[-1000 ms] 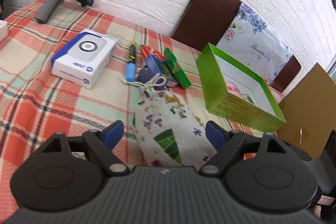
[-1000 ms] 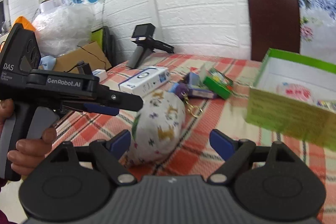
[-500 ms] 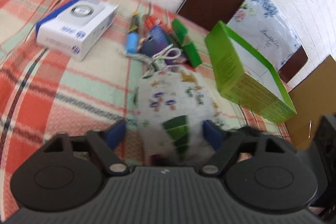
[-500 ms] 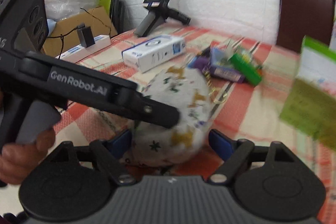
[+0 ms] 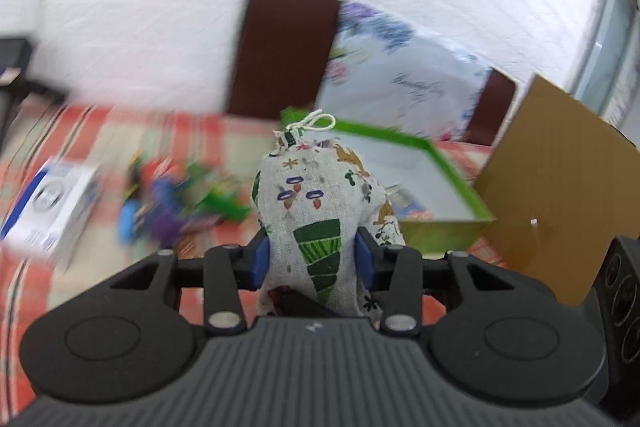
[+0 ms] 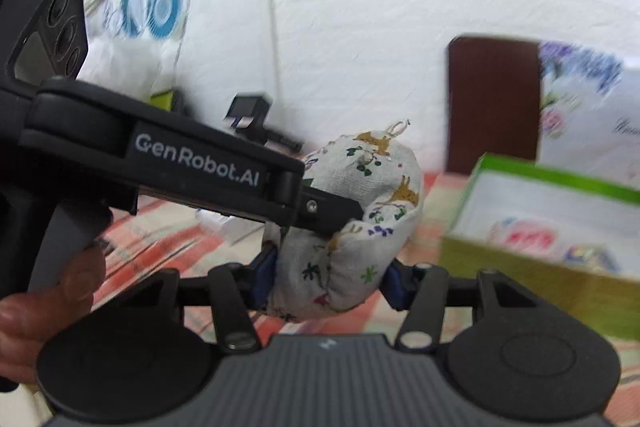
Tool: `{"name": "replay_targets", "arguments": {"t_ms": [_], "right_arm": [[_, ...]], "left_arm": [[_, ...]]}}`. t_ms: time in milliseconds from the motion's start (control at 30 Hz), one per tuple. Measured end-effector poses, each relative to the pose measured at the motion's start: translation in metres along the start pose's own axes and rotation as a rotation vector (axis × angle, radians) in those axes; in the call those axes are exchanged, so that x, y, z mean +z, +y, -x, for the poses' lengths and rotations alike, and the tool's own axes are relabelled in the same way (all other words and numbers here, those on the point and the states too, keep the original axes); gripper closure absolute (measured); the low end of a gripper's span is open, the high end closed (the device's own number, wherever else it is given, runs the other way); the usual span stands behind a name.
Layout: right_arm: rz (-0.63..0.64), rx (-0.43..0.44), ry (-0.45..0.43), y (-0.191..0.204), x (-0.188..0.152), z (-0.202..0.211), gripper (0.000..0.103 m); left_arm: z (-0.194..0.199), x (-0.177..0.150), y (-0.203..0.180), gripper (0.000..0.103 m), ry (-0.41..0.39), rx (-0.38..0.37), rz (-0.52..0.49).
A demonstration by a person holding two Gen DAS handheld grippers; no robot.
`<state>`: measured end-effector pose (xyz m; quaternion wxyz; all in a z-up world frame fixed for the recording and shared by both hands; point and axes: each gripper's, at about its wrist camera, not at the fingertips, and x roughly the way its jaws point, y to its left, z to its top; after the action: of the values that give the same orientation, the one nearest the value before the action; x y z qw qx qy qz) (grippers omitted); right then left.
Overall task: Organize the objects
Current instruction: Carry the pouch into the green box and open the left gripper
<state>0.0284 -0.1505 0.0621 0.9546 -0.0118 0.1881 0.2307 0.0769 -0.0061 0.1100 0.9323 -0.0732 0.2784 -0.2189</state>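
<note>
Pouch (image 5: 316, 203) upright in the left wrist view, pinched low between the closing left gripper (image 5: 311, 261) pads to clear the table (image 5: 100, 143) toward the green box (image 5: 440, 227); in the right wrist view, squeezed likewise by the closing right gripper (image 6: 329, 279) for a shared lift.

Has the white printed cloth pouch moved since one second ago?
Yes. The white printed cloth pouch has risen off the tablecloth; its top now overlaps the green box's rim.

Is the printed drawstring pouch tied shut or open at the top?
Tied shut. The pouch has its neck gathered tight under a knotted white cord, and no contents show. It stands neck up between the left gripper pads.
</note>
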Motion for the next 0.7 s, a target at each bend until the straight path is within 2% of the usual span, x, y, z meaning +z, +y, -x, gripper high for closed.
{"name": "replay_targets", "arguments": {"t_ms": [100, 300, 567, 700], "right_arm": [[-0.030, -0.070, -0.041, -0.029, 0.006, 0.003, 0.052], [-0.079, -0.182, -0.067, -0.104, 0.007, 0.007, 0.051], [-0.161, -0.303, -0.065, -0.208, 0.003, -0.020, 0.051], [-0.185, -0.364, -0.033, -0.235, -0.004, -0.037, 0.051]], "left_arm": [[-0.026, 0.015, -0.026, 0.057, -0.002, -0.039, -0.057], [-0.089, 0.037, -0.079, 0.057, 0.028, -0.095, -0.135], [-0.176, 0.058, -0.139, 0.057, 0.070, -0.104, -0.242], [-0.215, 0.061, -0.153, 0.057, 0.110, -0.085, -0.274]]}}
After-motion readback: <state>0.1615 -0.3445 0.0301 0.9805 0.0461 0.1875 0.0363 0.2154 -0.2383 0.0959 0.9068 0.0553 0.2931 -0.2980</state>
